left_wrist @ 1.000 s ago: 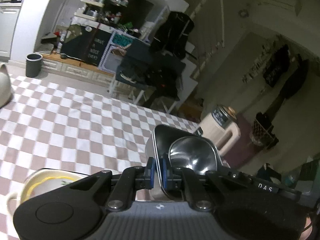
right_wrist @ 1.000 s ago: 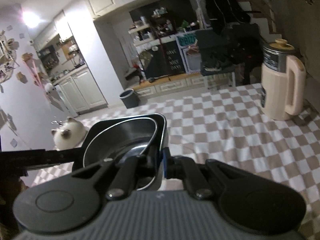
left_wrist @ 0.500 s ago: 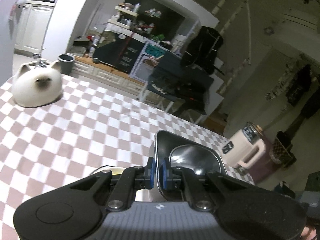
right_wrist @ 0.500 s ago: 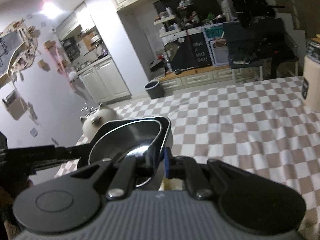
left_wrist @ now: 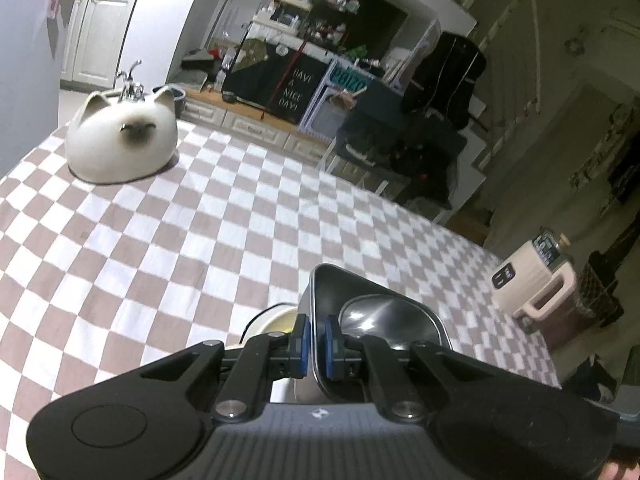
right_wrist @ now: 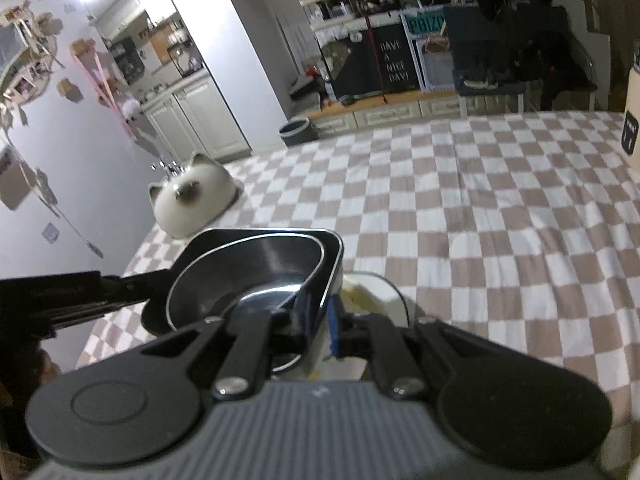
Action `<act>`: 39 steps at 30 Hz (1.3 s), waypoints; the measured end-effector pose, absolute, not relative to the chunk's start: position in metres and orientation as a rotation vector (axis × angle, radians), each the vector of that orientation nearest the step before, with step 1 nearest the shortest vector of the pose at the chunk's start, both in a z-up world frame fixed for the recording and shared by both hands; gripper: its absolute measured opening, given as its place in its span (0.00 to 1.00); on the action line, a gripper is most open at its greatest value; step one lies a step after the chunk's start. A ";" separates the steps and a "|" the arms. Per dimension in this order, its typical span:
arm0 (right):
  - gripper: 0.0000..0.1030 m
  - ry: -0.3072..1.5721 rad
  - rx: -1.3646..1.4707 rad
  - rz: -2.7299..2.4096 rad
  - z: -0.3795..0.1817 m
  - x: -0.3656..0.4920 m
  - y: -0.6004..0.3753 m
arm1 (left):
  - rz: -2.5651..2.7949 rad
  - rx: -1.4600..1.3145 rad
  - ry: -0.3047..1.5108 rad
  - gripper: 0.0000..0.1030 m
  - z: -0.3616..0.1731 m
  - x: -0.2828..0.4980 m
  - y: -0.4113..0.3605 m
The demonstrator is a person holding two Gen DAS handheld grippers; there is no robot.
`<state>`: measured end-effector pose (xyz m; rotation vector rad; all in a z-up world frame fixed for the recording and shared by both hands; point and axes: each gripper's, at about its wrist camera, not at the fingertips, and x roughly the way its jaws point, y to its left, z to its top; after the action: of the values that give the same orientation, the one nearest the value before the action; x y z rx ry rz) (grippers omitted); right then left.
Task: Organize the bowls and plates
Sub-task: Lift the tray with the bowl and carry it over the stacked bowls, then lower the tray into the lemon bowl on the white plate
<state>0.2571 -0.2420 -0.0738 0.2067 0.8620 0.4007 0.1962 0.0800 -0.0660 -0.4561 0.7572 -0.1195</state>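
We have both grippers on the same load here. The left gripper (left_wrist: 316, 340) has its jaws pinched hard on the left wall of a dark square metal tray (left_wrist: 320, 292), one blue pad outside the rim and one inside. In the right wrist view the right gripper (right_wrist: 320, 316) has its jaws clamped on the opposite wall of that tray (right_wrist: 332, 264), and we can see the left gripper (right_wrist: 132, 284) coming in from the left edge of the picture onto the far side.

Inside the tray sits a shiny round metal bowl (right_wrist: 256, 268), nested against the tray's walls; from the left wrist its polished interior (left_wrist: 384, 316) catches the light.

We hold the tray above the bench (left_wrist: 160, 240), which wears a brown-and-white checked cloth. Directly under the tray we glimpse a white dish with a yellow inside (right_wrist: 372, 292), partly hidden by the tray and our jaws; whether the tray touches it we cannot tell.

Further back on the bench sits a white cat-shaped cover (left_wrist: 120, 140), well apart from us. Over on the right of the left wrist view stands a cream jug with a handle (left_wrist: 536, 288), near the bench's far edge.
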 end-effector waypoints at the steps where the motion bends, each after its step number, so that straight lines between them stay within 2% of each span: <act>1: 0.11 0.867 0.197 0.394 -0.076 0.257 -0.238 | -0.119 -0.451 0.767 0.07 -0.069 0.197 0.080; 13: 0.10 0.913 0.127 0.357 -0.082 0.260 -0.232 | -0.116 -0.374 0.861 0.07 -0.093 0.209 0.071; 39: 0.10 0.945 0.076 0.356 -0.087 0.264 -0.232 | -0.120 -0.380 0.868 0.07 -0.093 0.209 0.069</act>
<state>0.2636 -0.2324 -0.0871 0.0764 0.9452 0.3562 0.2087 0.0688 -0.0929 -0.3804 0.8676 -0.1204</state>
